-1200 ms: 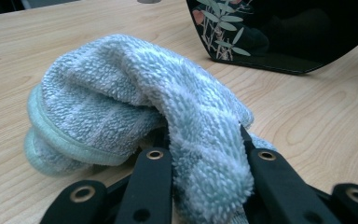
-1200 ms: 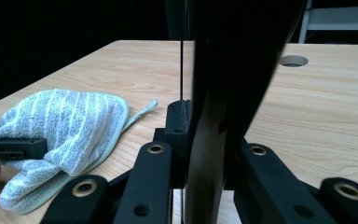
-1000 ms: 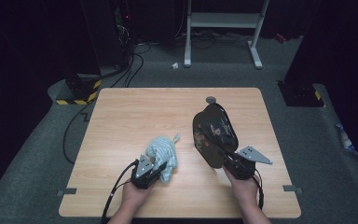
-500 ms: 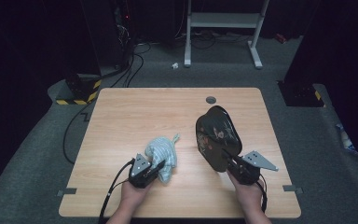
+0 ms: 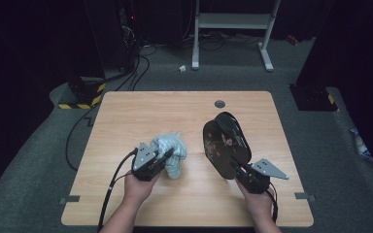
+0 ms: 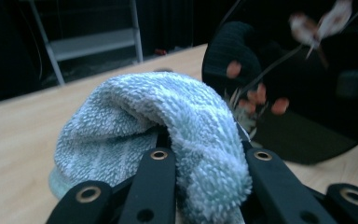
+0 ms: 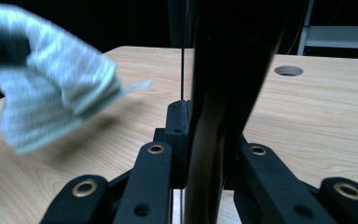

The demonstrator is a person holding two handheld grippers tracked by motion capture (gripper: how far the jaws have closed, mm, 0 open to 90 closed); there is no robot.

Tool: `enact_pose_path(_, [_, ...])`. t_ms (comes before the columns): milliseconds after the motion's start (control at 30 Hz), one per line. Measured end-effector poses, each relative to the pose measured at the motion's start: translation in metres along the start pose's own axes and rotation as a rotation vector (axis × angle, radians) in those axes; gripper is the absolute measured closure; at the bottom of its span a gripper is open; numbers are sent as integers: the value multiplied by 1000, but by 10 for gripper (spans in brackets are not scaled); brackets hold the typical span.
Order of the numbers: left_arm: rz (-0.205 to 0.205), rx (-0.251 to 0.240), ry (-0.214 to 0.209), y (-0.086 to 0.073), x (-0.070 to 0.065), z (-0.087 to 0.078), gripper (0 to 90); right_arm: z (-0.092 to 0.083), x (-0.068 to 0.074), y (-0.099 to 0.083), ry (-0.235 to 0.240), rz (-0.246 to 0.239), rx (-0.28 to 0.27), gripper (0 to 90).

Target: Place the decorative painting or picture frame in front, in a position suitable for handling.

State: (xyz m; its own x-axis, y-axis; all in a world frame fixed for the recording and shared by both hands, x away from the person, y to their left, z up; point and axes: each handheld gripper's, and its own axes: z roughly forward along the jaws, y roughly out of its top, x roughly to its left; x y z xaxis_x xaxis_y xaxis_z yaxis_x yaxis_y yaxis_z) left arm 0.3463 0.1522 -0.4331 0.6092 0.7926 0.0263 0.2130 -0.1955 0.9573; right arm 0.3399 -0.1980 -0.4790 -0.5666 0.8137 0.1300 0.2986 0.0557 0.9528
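Work in hand: wiping the plate [image 5: 226, 144] with the cloth [image 5: 171, 152], judged from what each gripper grips.
Left gripper [image 5: 161, 159]: jaws clamped on a fold of the cloth; bunched terry bulging up and over both jaws in the left gripper view [image 6: 168, 135].
Right gripper [image 5: 236, 167]: jaws clamped on the near rim of the plate; rim seen edge-on between the two jaws in the right gripper view [image 7: 214, 116].
Cloth: pale blue, bunched, hanging from the left jaws above the table [image 5: 126, 121], near its front edge, left of centre.
Plate: dark and glossy with a painted flower pattern, tipped up on edge over the right half of the table, long axis running from the right jaws away toward the far edge.
Key relation: decorated face turned toward the left gripper; cloth just beside that face, apart from it, a strip of bare wood showing between them from above.
Nearer hand: the left, cloth-bearing one; the right serving only as the holder.
Next move, as a guess: cloth carried sideways, rightward across the table, onto the face, then rubbed along the plate's long axis.
Risk: pressure on the face levering the plate about its thin rim grip.
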Motion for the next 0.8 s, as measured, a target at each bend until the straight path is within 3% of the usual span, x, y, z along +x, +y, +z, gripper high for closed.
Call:
enact_pose_path(133, [48,-43,-3,24,-9,1,792,-2,1,1,15,0,-2,729])
enact_pose_path(367, [57,-77,-34,46,-16,6,788,-7,1,2,26,7,-13,718])
enact_pose_path(533, [59,-113,-32,63,-19,11,786,-8,2,1,24,13,-11,718])
enact_pose_path(600, [59,-136,-69,72,-18,14,786,-8,2,1,25,17,-12,713])
enact_pose_path(800, [73,-124,-63,85,-23,22,779,-9,0,-2,27,30,-11,665])
